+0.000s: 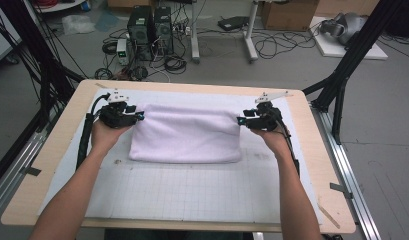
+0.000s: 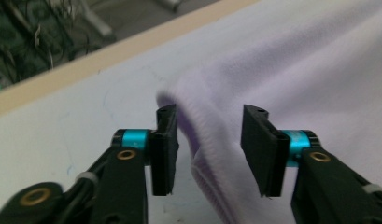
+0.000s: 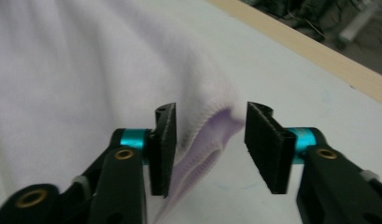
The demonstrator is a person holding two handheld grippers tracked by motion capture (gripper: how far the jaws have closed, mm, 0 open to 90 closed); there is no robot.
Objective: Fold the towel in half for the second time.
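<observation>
While jaws gape, towel (image 1: 186, 134) corners between

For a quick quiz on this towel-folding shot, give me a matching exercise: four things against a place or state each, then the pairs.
Things:
1. left gripper
2. right gripper
3. towel
4. table

Places or states:
A. bare wooden rim around the white mat
B. folded, lying on the white mat
C. open at the towel's far right corner
D. open at the towel's far left corner

Pairs: 1-D, 2-C, 3-B, 4-A
</observation>
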